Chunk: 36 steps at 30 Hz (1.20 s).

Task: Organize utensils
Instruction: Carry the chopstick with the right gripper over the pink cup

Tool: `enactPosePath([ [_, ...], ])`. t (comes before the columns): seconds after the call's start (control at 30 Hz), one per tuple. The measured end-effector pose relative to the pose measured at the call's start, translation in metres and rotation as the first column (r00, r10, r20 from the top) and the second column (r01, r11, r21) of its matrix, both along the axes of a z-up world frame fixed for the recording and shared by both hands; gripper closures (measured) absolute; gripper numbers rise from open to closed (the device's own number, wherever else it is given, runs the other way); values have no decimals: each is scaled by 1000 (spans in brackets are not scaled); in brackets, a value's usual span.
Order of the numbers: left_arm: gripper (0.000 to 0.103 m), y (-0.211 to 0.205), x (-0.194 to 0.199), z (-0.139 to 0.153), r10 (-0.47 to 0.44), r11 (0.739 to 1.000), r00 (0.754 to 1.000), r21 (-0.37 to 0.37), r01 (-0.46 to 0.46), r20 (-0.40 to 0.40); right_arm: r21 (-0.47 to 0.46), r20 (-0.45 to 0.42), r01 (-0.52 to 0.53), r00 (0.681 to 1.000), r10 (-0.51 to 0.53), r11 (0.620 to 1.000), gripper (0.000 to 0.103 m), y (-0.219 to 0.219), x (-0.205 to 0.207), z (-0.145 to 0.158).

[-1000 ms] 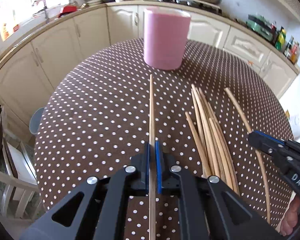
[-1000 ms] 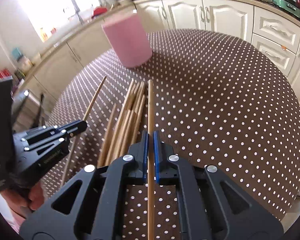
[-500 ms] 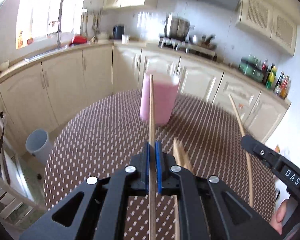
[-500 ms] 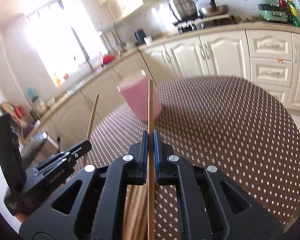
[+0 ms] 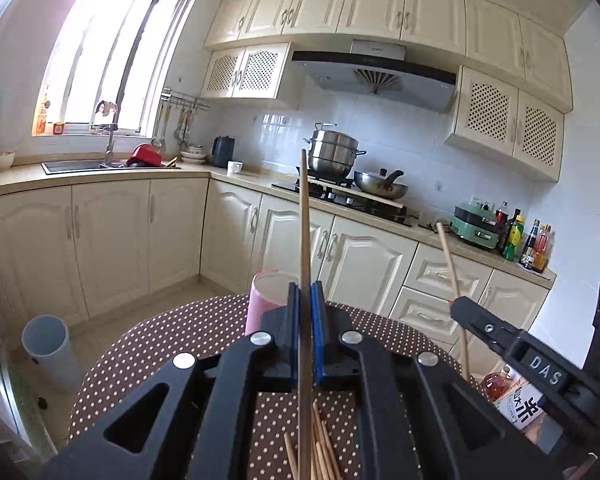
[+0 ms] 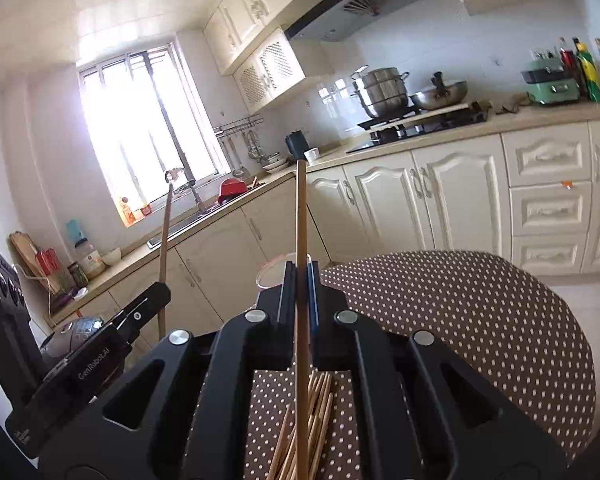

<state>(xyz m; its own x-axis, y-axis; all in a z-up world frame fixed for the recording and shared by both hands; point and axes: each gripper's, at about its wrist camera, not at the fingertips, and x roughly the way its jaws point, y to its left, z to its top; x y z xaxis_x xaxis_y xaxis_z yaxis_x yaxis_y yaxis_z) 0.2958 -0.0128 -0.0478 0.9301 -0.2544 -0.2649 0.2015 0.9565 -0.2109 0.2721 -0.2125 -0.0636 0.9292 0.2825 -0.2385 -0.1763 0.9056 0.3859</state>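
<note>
Left gripper point(image 5: 305, 300): we see its blue-padded jaws closed on a chopstick point(image 5: 305, 240), which runs straight ahead between the fingers and rises well above their tips. Directly in front of the fingertips, partly hidden by them, stands the pink cup point(image 5: 266, 300) on the dotted table point(image 5: 180, 344). Beneath the gripper body lies the loose pile point(image 5: 320, 452) of remaining chopsticks. To this gripper's right we find the right gripper point(image 5: 460, 306), itself pinching a second stick point(image 5: 450, 268) that tilts upward.

Right gripper point(image 6: 300, 276): we see its jaws likewise clamped on that second stick point(image 6: 300, 220), pointing forward and up along the fingers. The cup point(image 6: 272, 272) shows only as a rim just behind the fingertips, slightly to their left. The pile point(image 6: 312, 420) lies on the table point(image 6: 480, 320) under the gripper body. To its left, the left gripper point(image 6: 160, 290) holds its chopstick point(image 6: 164, 236) nearly upright.

Both held sticks are clear of the table and outside the cup.
</note>
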Motion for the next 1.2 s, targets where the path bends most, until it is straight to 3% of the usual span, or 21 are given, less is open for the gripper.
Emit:
enactPosePath([
  [0.37,97,-9,41,31,-1,1000,996,-3,1,93,-70,50,-47,997,51,996,97,18,53,19],
  [0.67,97,-4,98,62,31,996,978,-85,-13,206,-96,99,-15,995,25,995,97,27,104,44],
  [1.2,97,-13,192,49,47,991,974,-134,-18,220,-56,184,-46,981,56,997,97,28,185,47],
])
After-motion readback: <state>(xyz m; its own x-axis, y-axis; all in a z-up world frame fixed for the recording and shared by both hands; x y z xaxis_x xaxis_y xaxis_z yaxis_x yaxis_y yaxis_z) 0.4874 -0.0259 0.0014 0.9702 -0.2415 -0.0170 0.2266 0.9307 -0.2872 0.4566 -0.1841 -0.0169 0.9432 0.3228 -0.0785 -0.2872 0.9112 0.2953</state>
